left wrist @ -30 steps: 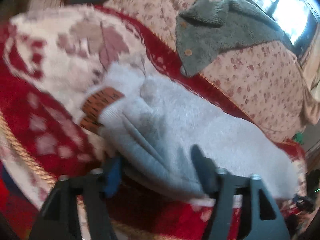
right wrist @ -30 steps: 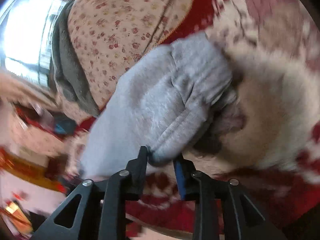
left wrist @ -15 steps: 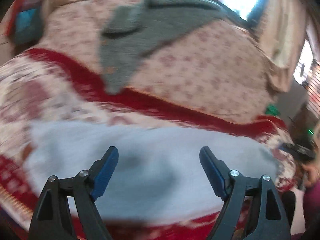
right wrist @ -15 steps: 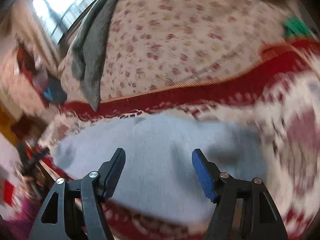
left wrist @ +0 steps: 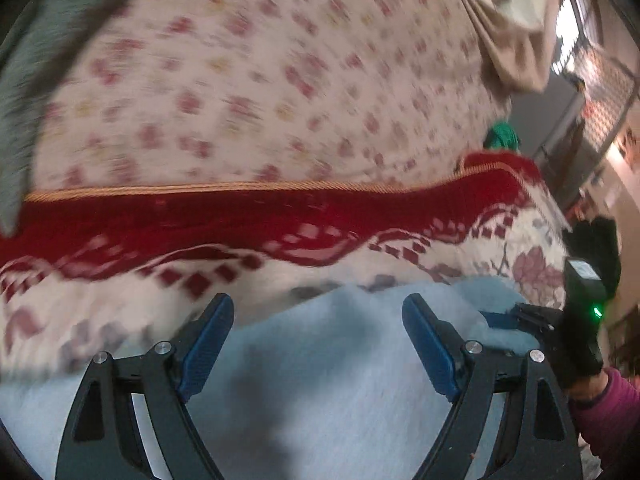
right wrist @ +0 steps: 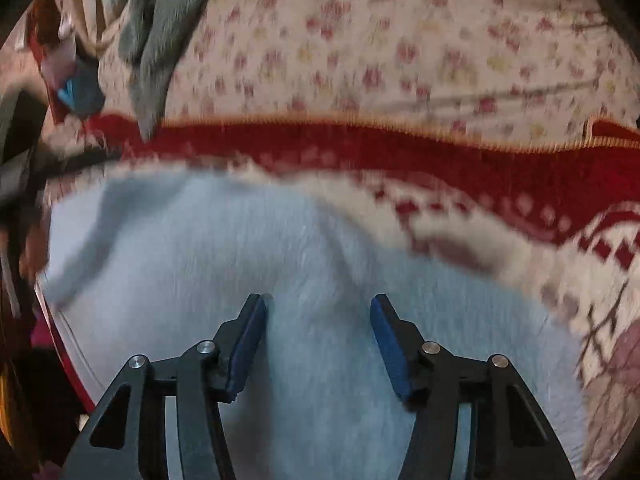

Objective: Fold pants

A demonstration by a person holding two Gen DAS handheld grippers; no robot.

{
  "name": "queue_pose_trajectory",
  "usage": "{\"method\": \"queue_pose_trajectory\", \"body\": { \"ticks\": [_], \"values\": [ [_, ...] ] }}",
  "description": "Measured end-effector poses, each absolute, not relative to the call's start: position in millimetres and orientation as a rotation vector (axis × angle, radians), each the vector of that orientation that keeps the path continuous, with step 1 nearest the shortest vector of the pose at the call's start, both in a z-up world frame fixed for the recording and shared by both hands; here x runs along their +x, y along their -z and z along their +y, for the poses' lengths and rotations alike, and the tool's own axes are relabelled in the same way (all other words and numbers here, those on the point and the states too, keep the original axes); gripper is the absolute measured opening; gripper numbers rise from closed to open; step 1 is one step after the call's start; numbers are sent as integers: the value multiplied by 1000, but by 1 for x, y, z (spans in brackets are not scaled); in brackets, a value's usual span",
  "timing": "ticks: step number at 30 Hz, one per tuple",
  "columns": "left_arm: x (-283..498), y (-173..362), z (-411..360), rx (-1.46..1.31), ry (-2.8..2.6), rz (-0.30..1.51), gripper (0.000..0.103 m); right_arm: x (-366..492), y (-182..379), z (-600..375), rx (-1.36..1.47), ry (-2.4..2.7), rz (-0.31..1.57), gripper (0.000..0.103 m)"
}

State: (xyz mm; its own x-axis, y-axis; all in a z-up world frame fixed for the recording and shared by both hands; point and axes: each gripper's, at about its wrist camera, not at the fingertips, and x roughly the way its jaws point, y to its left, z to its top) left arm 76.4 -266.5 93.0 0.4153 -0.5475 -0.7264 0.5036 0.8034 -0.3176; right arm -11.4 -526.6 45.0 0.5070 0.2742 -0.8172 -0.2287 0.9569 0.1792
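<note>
Lying flat on red-and-cream blanket (left wrist: 280, 216), grey pants (right wrist: 248, 264) cut off by frame edges, blurred. Left tongs (left wrist: 318, 328) wide apart, empty above fabric. Right tongs (right wrist: 318, 322) closing, gripping nothing.

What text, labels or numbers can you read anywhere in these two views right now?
None can be read.
The label on the black device beside the pale grey pants is too small and blurred to read.
The red and cream blanket and the floral cover carry only patterns.
</note>
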Motion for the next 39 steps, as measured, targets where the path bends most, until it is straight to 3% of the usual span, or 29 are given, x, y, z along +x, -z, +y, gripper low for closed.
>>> {"method": "queue_pose_trajectory", "body": {
  "ticks": [9, 20, 22, 23, 25, 26, 27, 28, 39],
  "values": [
    [102, -68, -335, 169, 737, 1045, 86, -23, -47, -533, 82, -322, 949, 60],
    [117, -45, -346, 76, 939, 1345, 85, -23, -47, -535, 114, -353, 942, 68],
    [116, -41, -352, 87, 963, 1350, 76, -22, -47, -536, 118, -357, 941, 68],
    [116, -39, -354, 94, 956, 1346, 66, -22, -47, -536, 119, -357, 940, 68],
    [120, -38, -352, 72, 948, 1333, 54, -22, -47, -536, 121, -354, 941, 68],
    [122, -39, -348, 41, 930, 1312, 40, -22, -47, -536, 123, -351, 942, 68],
    [124, -41, -343, 23, 912, 1293, 18, -23, -48, -535, 126, -347, 943, 68],
    [126, -44, -337, 6, 880, 1259, 11, -23, -48, -535, 129, -345, 943, 69],
    [112, -60, -324, -14, 927, 1158, 10, -24, -51, -533, 154, -343, 940, 76]
  ]
}}
